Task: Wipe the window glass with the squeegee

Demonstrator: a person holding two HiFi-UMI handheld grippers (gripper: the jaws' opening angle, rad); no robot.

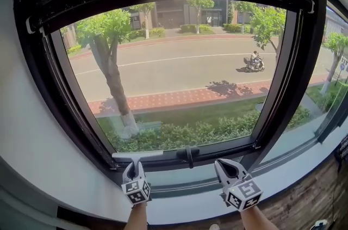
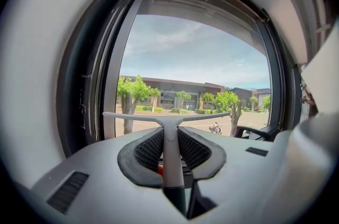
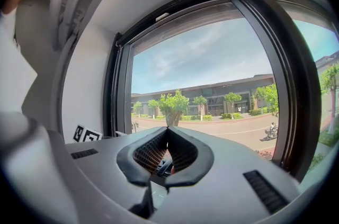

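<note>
grey t-shaped squeegee (image 2: 168, 157) in left gripper (image 1: 134, 167) fingers, right gripper (image 3: 167, 131) fingers together, smooth glass (image 1: 179, 76)

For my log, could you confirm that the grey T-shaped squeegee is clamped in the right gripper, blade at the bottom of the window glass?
Not quite: the left gripper clamps the grey T-shaped squeegee, as the left gripper view shows; the right gripper is shut and empty. The blade is at the bottom of the window glass.
</note>
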